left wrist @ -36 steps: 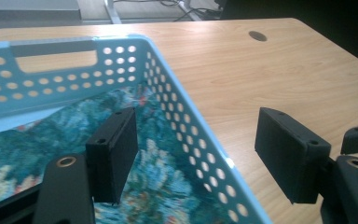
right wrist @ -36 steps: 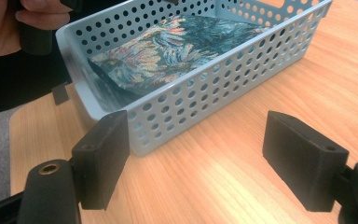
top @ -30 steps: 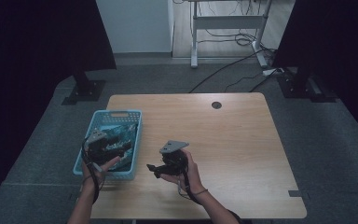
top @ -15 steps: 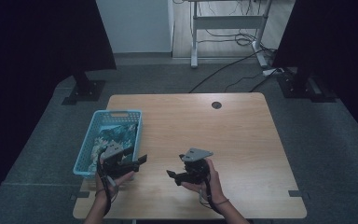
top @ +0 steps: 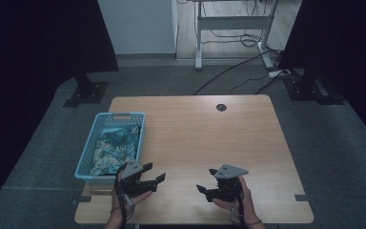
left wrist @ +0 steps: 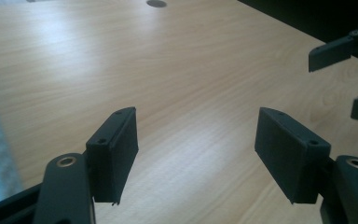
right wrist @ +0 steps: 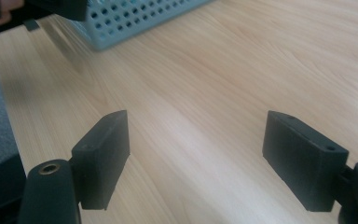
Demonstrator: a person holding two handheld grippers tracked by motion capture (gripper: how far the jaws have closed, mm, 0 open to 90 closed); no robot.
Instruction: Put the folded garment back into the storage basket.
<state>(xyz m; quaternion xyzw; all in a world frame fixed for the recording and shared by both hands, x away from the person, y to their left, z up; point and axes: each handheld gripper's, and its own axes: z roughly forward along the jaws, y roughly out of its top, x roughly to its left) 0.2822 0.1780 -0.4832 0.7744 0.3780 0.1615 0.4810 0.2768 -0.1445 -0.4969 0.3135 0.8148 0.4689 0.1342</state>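
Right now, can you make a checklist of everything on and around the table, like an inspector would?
Surface: wooden table, bare, with a round hole near its far edge.
Job's things: blue basket at the table's left edge, with a flower-print cloth lying inside it.
Clutter: nothing seen.
Grippers: left gripper beside the basket's near corner, jaws open, nothing between them; right gripper near the table's front, jaws open and empty. They face each other.
Cables: black cables run over the floor behind the table.
Surroundings: grey floor, dark curtains at both sides, a white desk frame at the back.
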